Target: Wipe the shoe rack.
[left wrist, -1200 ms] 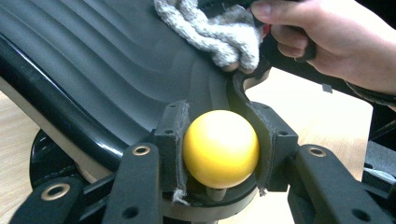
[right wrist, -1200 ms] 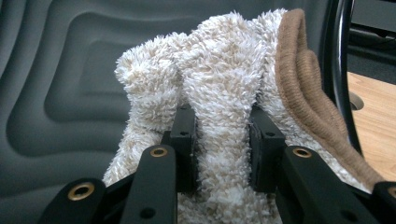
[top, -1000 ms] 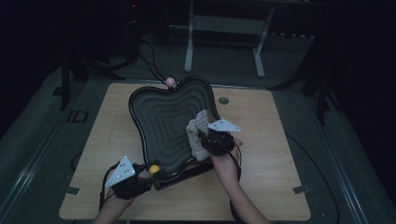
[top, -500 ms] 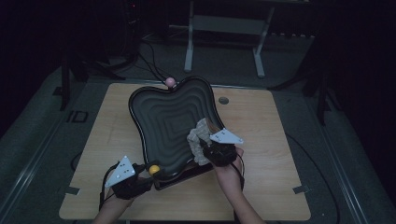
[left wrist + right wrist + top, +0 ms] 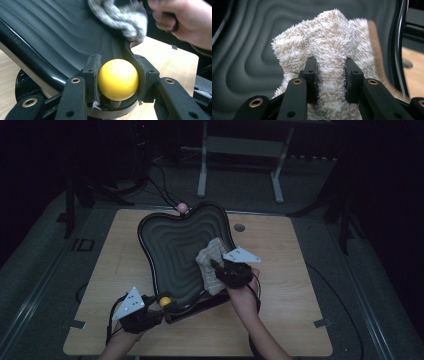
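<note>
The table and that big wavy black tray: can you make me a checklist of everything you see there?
Surface: wooden table, light brown, bare around the tray.
Job's things: black ridged tray with a yellow ball knob at its near end and a pink ball knob at its far end; fluffy beige cloth lying on the tray's right side.
Clutter: small round hole in the tabletop.
Grippers: left gripper shut on the yellow knob; right gripper shut on the cloth.
Cables: black cables on the floor behind the table.
Surroundings: dark room, metal stand behind.

The cloth hides part of the tray's ridged floor, and its lower folds run off frame.
</note>
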`<state>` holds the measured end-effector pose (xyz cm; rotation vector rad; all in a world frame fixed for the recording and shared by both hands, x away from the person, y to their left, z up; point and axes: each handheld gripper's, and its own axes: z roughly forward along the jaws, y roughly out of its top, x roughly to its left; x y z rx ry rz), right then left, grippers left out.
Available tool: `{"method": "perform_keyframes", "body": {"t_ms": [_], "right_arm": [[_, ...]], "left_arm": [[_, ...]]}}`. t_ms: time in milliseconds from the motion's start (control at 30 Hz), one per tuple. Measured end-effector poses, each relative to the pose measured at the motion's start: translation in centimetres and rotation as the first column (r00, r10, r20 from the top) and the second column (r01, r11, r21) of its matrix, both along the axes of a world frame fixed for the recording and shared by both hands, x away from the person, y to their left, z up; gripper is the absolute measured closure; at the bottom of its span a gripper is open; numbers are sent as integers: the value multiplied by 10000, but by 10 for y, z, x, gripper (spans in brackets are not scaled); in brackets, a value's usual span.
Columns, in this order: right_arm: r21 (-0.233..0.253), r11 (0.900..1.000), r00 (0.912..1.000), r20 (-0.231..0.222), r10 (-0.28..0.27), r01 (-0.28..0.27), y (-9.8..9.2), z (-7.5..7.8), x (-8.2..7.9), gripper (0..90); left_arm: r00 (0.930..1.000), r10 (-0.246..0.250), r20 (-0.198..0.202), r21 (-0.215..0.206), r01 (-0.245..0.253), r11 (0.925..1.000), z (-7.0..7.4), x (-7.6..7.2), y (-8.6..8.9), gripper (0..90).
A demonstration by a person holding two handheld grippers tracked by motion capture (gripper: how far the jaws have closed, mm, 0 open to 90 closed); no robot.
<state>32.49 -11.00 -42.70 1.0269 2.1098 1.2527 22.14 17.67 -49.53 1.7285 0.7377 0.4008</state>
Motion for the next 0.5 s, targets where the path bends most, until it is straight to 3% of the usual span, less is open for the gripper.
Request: {"method": "perform_keyframes", "body": {"t_ms": [300,500], "right_arm": [[295,9995,9980,627,57,-76,25,46,37,688],[125,9998,9978,635,-175,167,44,66,69,688]], "left_arm": [[10000,-53,7,0,53,10000,0,0,1,594],[10000,-45,39,-11,45,10000,0,0,1,594]]}}
